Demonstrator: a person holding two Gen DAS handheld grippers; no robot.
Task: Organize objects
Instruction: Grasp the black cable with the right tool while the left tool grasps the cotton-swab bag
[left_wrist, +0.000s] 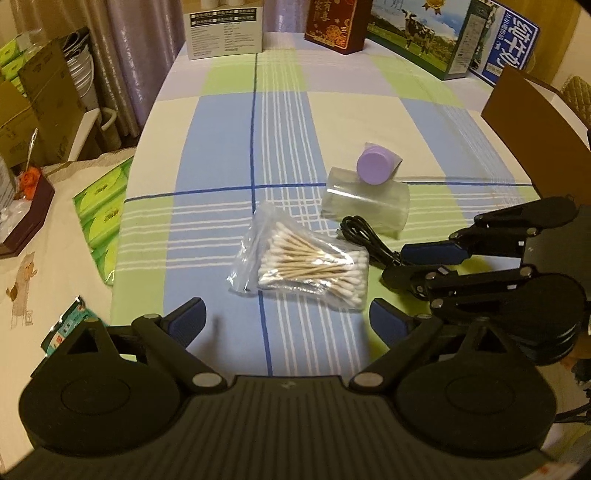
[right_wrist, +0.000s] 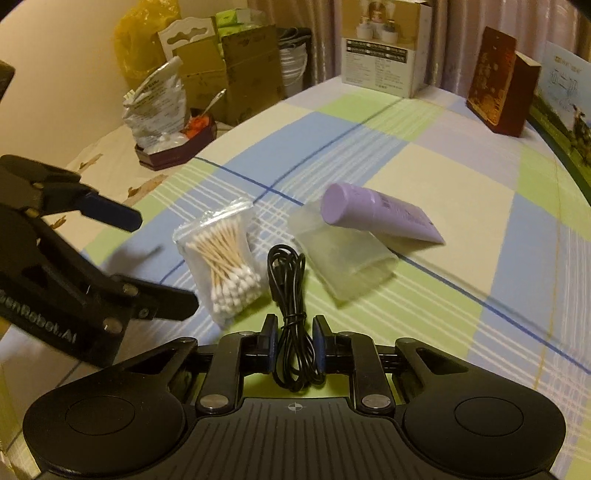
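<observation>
A clear bag of cotton swabs (left_wrist: 306, 264) (right_wrist: 225, 266) lies on the checked tablecloth (left_wrist: 229, 140). Behind it a purple tube (left_wrist: 375, 168) (right_wrist: 376, 218) rests on a clear plastic pouch (left_wrist: 365, 206) (right_wrist: 343, 258). A coiled black cable (left_wrist: 369, 240) (right_wrist: 291, 291) lies to the right of the swabs. My left gripper (left_wrist: 288, 317) is open and empty, just in front of the swab bag. My right gripper (right_wrist: 294, 332) has its jaws closed around the cable's bundle; it also shows in the left wrist view (left_wrist: 417, 264).
Boxes stand along the table's far edge: a white one (left_wrist: 225, 29), a red one (left_wrist: 336, 22) and a milk carton box (left_wrist: 421, 37). A brown cardboard box (left_wrist: 532, 118) is at the right. Green tissue packs (left_wrist: 103, 218) and a dark tray (right_wrist: 173, 151) lie off the left side.
</observation>
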